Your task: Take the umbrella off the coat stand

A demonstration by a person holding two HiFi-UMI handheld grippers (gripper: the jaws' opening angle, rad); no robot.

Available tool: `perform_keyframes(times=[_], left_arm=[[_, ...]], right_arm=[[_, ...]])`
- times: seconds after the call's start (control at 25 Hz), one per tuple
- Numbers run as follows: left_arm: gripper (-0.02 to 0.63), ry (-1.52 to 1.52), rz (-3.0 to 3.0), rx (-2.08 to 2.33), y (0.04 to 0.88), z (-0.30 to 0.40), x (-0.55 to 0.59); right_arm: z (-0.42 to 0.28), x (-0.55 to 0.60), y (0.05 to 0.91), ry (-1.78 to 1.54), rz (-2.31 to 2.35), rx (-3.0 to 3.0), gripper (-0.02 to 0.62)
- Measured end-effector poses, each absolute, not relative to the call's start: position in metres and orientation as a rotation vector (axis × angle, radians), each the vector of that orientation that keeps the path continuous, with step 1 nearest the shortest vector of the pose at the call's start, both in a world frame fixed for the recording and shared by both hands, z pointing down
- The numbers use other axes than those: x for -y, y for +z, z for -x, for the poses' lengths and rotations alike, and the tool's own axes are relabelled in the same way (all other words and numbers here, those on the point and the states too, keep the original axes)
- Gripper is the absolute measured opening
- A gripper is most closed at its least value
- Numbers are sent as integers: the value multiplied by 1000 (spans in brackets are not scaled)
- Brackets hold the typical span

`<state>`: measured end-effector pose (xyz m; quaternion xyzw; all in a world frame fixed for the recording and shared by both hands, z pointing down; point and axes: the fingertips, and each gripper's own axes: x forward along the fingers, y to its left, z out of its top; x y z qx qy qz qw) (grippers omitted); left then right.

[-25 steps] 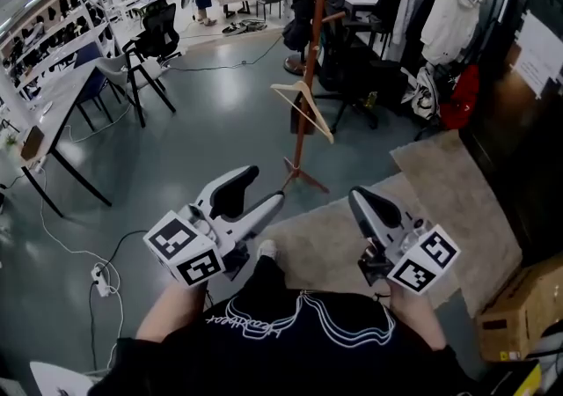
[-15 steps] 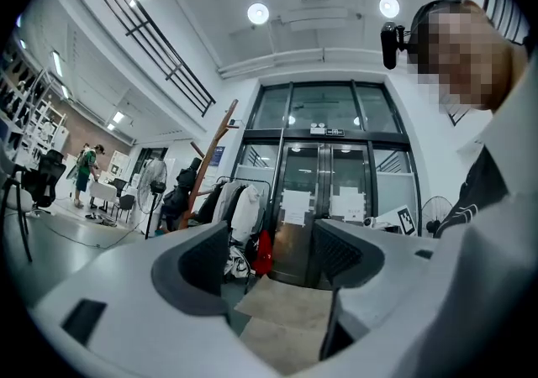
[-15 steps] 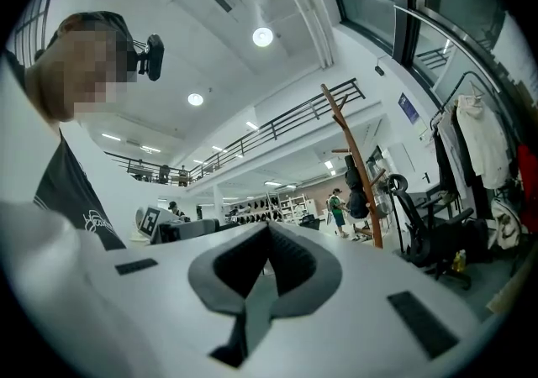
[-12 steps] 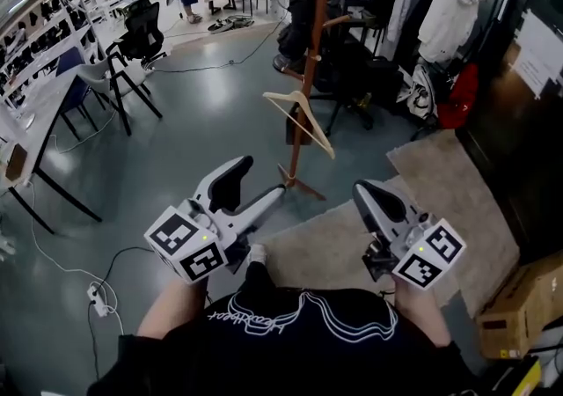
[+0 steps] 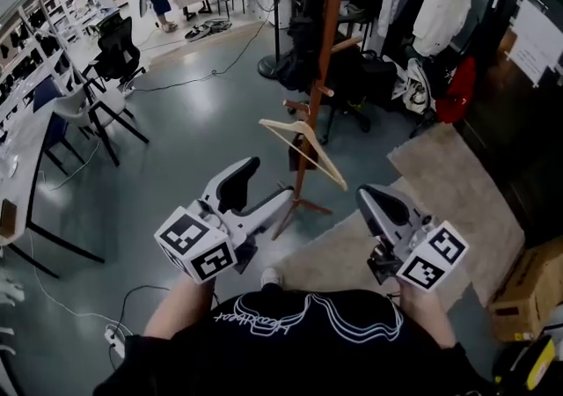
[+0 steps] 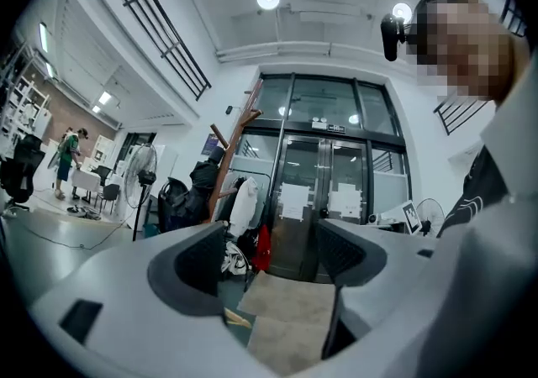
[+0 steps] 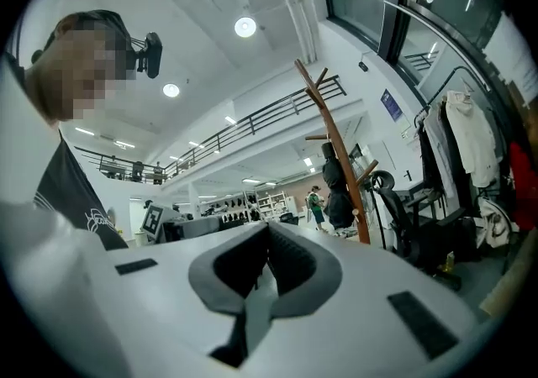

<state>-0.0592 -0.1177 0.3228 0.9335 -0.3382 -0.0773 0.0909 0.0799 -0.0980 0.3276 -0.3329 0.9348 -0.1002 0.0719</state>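
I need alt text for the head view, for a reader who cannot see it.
A person holds two grey grippers toward a tall brown wooden coat stand bearing a pale wooden hanger. The left gripper has just been opening its jaws, with nothing between them; the right gripper is shut and empty.

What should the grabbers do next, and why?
Probably step closer to the coat stand. It stands well beyond both grippers. The left gripper has just been opening its fingers, with nothing between them. The right gripper is shut and empty, so nothing can be grabbed yet.
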Motion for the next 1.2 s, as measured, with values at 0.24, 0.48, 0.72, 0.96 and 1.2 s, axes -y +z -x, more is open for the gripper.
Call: perform_keyframes(times=[0.24,0.48,0.72,0.96,1.2], left_arm=[[331,-174,-2822,898,330,76,195],[344,-130,-2854,832,341,90,246],[356,-120,-2896,826,337,92,286],[362,-121,-2923,865,325,77,326],[379,-71,-2945,883,316,55,365]], right_arm=[[-59,161,327,-297,1112,-2760,3],[-41,200,336,-305,1188,-2727,3],[-35,220,344,-330,1229,-2719,3],[-49,241,341,-324,1230,-2710,3],[-66,274,331,-315,1203,-2717,3]])
